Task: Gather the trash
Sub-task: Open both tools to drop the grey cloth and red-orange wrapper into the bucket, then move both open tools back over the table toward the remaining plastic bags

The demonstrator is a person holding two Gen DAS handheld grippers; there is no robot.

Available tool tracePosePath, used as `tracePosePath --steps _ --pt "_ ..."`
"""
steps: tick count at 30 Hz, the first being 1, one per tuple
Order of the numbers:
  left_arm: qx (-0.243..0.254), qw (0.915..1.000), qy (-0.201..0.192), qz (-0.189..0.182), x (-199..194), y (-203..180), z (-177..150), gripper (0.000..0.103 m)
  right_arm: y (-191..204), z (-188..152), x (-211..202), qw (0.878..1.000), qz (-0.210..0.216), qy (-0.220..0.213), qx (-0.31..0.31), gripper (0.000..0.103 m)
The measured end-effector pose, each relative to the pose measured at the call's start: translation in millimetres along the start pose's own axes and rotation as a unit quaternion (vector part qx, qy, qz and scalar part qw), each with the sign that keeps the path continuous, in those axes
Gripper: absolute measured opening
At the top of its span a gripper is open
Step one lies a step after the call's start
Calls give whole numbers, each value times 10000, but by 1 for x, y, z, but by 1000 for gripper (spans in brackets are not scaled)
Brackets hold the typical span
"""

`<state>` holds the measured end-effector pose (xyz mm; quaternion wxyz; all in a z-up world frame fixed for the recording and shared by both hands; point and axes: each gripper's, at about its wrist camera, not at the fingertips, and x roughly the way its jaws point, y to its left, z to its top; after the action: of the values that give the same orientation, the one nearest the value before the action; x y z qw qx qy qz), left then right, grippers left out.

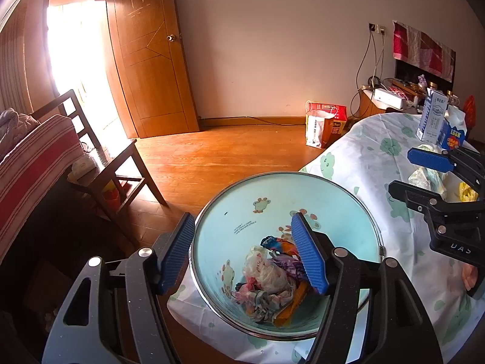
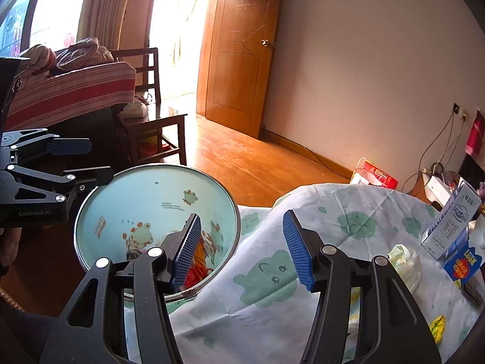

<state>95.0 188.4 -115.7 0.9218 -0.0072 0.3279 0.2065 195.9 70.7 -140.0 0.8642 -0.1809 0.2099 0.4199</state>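
A pale blue trash bin (image 1: 285,206) with cartoon animals on its inner wall stands at the edge of the tabletop (image 1: 376,163), which wears a white cloth printed with green clouds. Down in the bin lies a heap of crumpled wrappers (image 1: 272,282) (plastic film, something orange, a printed scrap). The left claw (image 1: 245,254) hangs over the bin's mouth with its blue pads parted wide and nothing between them; one pad sits outside the near-left rim, the other above the heap. The right claw (image 2: 242,248) is also spread apart and empty, straddling the bin's right rim, one pad over the inside and the other over the cloth. To the right of the bin, still on the cloth, lie a crumpled whitish wrapper (image 2: 406,261) and a small yellow wrapper (image 2: 438,327), and farther right stand a blue-and-white milk carton (image 2: 454,221) and a blue snack box (image 2: 462,264) touching it. Beyond the bin, on the wooden floor (image 1: 212,157), paper bags (image 1: 324,124) lean by the wall.
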Motion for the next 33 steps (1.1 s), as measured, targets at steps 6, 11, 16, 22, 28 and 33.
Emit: tracePosePath --steps 6,11,16,22,28,33 --pt "4 10000 17 3 1 0 0 67 -1 1 0 10000 -27 -2 2 58" --pt "-15 10000 15 24 1 0 0 71 -3 0 1 10000 -44 -15 30 59" --pt "-23 10000 7 38 1 1 0 71 -4 0 0 10000 -59 -23 29 59" --pt "-20 10000 32 39 2 2 0 71 -5 0 0 10000 -65 -26 30 60" --pt "-22 10000 33 39 2 2 -1 71 -6 0 0 10000 -77 -33 24 61" --pt "-24 10000 34 43 3 2 0 72 -7 0 1 10000 -84 -36 19 62"
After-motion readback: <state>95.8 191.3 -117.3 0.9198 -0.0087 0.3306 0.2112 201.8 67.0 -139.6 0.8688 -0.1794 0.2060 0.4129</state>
